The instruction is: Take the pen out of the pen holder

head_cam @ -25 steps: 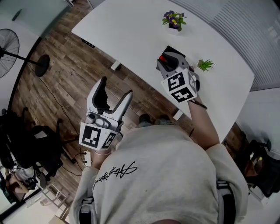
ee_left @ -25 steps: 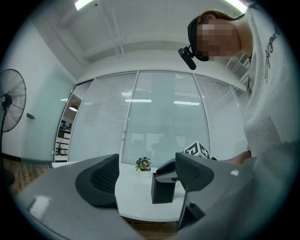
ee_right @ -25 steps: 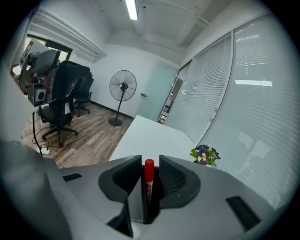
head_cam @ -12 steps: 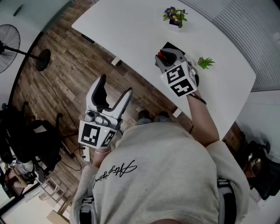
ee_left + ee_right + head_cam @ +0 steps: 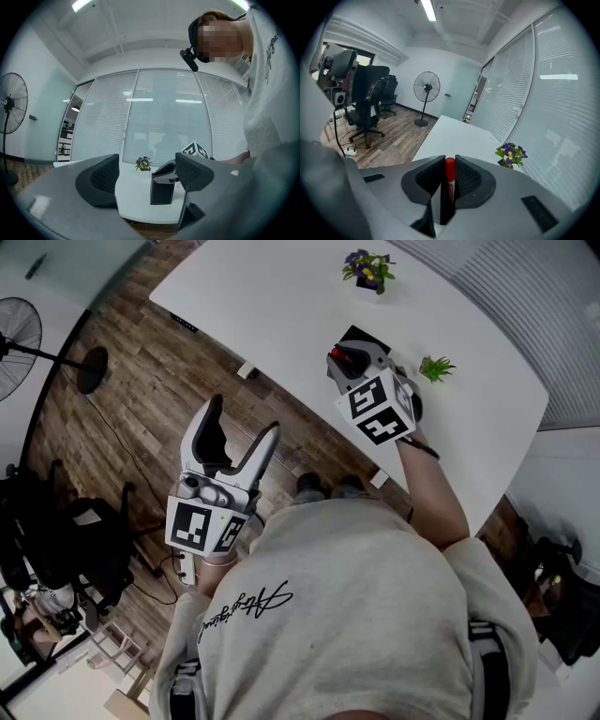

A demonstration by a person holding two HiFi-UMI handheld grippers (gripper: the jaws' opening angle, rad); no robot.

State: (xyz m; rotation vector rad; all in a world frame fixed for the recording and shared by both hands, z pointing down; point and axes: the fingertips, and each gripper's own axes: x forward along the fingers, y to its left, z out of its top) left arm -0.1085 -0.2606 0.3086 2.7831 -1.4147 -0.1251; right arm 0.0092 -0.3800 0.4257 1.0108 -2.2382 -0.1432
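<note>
Your right gripper (image 5: pixel 449 165) closes on the red pen (image 5: pixel 449 180) — the jaws have just been drawing in, and both pads press the pen's sides, with its red cap standing up between them. The pen stands upright, its lower part down in the black pen holder (image 5: pixel 356 337) on the white table (image 5: pixel 272 296), which sits between a pot of purple flowers (image 5: pixel 366 268) and a small green plant (image 5: pixel 434 367). Your left gripper (image 5: pixel 242 418) hangs well off the table's near edge, over the wood floor (image 5: pixel 141 399) — jaws wide apart, nothing between them.
</note>
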